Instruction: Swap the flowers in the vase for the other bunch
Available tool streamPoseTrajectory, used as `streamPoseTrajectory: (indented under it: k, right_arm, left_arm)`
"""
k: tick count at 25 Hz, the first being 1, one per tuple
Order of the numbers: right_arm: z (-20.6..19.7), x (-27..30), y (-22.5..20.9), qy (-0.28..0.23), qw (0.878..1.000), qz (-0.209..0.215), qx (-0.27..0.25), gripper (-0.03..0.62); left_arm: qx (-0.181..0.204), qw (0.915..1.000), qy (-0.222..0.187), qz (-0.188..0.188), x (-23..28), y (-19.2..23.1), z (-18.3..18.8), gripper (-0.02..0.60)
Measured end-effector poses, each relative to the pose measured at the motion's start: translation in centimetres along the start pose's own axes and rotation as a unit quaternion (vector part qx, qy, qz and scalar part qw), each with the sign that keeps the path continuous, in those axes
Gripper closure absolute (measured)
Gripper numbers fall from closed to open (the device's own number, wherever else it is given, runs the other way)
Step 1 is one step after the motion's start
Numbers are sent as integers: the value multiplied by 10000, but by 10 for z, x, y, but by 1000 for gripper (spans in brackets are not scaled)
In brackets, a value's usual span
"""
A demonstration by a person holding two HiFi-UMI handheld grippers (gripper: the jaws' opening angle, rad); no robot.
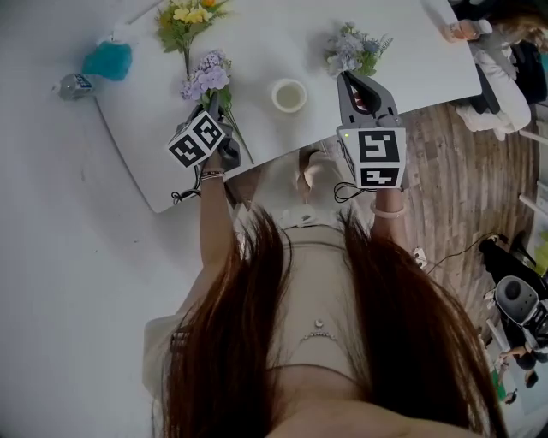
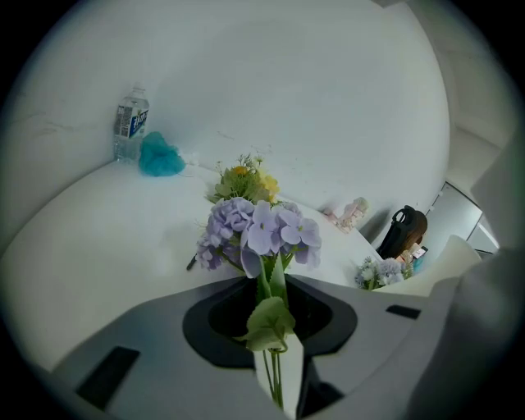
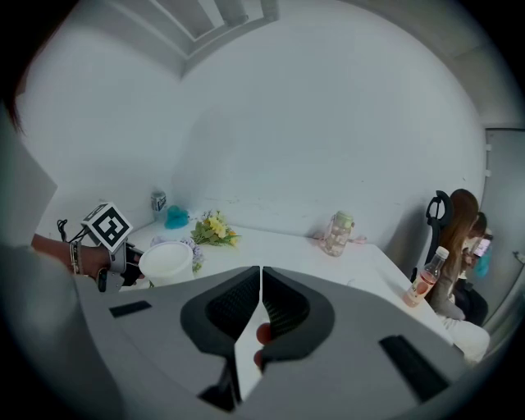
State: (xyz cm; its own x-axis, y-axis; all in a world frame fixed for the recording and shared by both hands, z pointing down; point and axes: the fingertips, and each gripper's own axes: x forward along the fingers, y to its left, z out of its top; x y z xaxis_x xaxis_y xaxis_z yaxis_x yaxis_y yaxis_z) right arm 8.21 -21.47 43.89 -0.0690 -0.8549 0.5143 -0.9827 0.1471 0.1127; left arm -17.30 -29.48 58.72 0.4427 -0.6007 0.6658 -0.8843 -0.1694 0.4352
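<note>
- Far left of the white table (image 1: 154, 184), right by the wall, stood a water bottle (image 1: 75, 84) with a teal fluffy thing (image 1: 109, 60) just beside it.
- Next over lay a yellow bunch (image 1: 188, 17), heads towards the far edge.
- Just in front of that was the purple bunch (image 1: 205, 79). The left gripper (image 1: 214, 104) had its jaws clamped on the stems, with the blooms sticking out past the tips and the stem ends trailing back towards the near edge of the table.
- Roughly in the middle, between the two grippers, sat the vase (image 1: 289, 95), a little white cup, upright on the table.
- Right of the vase a pale blue bunch (image 1: 353, 50) lay flat on the table.
- The right gripper (image 1: 349, 79) hovered just short of that bunch, jaws pressed together, and from what I could see it wasn't touching the flowers.
</note>
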Motion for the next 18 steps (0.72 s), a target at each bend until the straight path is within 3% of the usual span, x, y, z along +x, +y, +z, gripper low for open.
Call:
streamPoseTrajectory:
  k: [7, 18]
  right_arm:
    - [-1, 0, -2, 9, 10000, -6, -23, 565]
    - [-3, -11, -8, -56, 10000, 10, -15, 565]
  left_arm:
    - [19, 10000, -8, 24, 7, 3, -3, 467]
    - [296, 9994, -34, 188, 3, -6, -3, 317]
